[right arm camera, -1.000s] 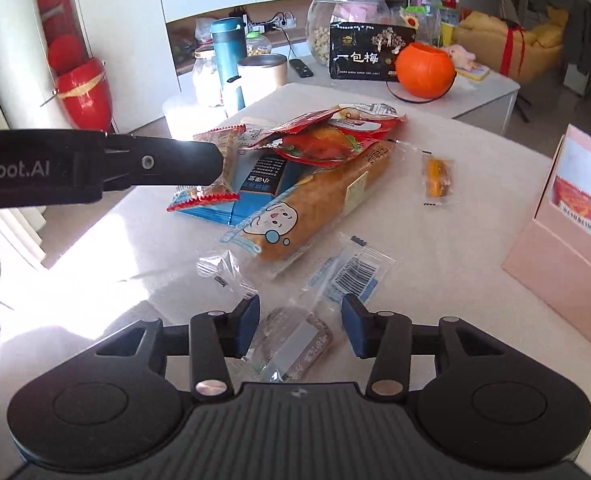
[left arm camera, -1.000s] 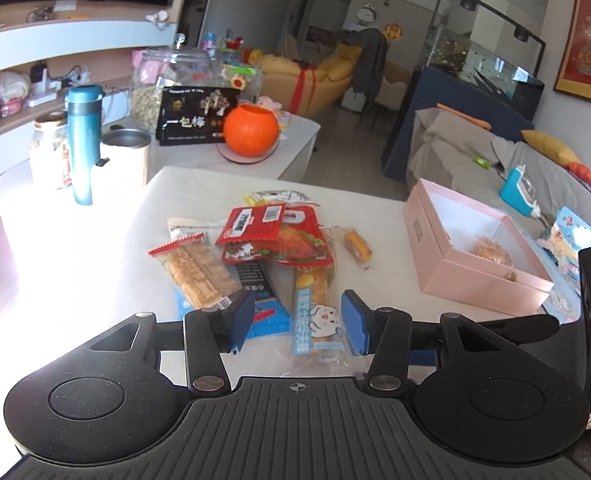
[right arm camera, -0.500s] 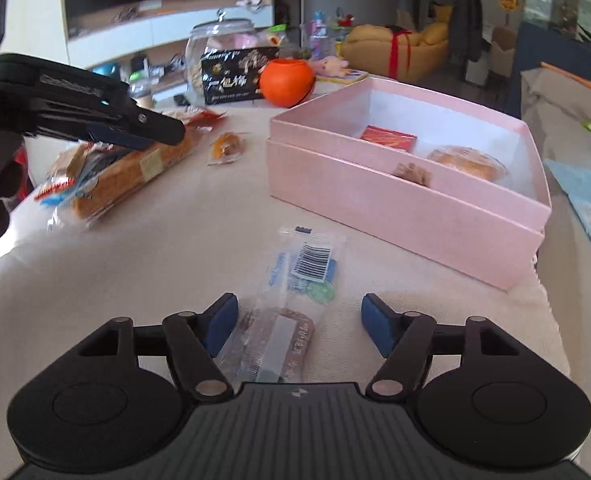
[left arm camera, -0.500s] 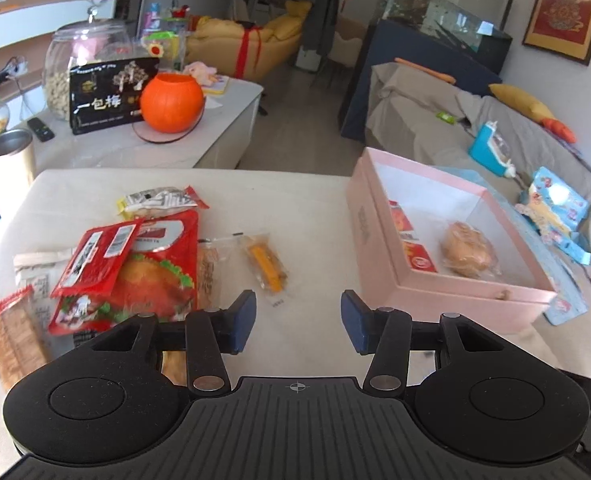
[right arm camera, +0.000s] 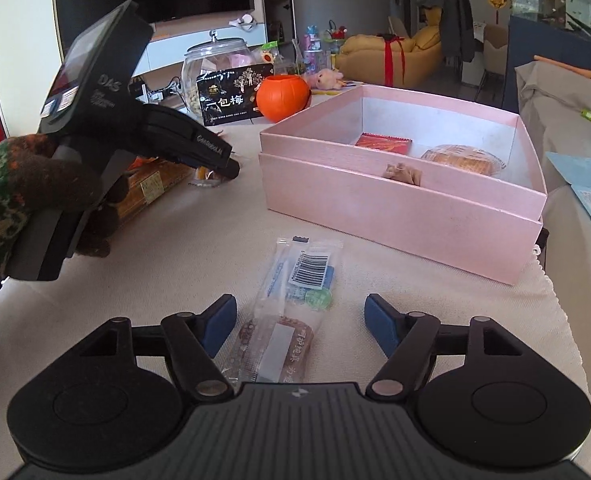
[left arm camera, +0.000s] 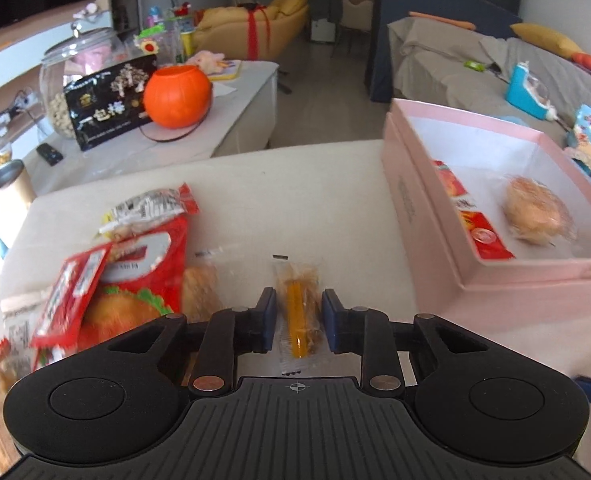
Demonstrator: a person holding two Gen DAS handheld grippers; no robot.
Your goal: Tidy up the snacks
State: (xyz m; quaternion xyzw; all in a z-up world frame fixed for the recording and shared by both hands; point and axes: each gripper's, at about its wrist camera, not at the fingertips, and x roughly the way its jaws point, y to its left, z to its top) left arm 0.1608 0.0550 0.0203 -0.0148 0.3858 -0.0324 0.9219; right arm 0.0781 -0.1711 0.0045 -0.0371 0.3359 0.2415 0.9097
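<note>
My left gripper (left arm camera: 298,320) is shut on a small clear packet with an orange stick (left arm camera: 297,300), low over the white table. To its left lies a pile of snack bags (left arm camera: 135,280). The open pink box (left arm camera: 427,216) at the right holds a round pastry (left arm camera: 535,212) and red packets (left arm camera: 483,236). In the right wrist view my right gripper (right arm camera: 300,322) is opening. A clear barcode packet (right arm camera: 309,268) lies flat between its blue pads, untouched, just in front of the pink box (right arm camera: 395,204). The left gripper (right arm camera: 231,168) shows there too, held by a gloved hand (right arm camera: 15,176).
Behind the table stands a lower table with an orange pumpkin bucket (left arm camera: 175,96), a black box (left arm camera: 111,108) and a glass jar (left arm camera: 75,64). A metal cup (left arm camera: 3,196) stands at the far left. A grey sofa (left arm camera: 475,68) lies beyond the pink box.
The left gripper swung right from the snack pile to the orange-stick packet and closed on it. The right gripper carried the barcode packet toward the pink box, then spread its jaws off it.
</note>
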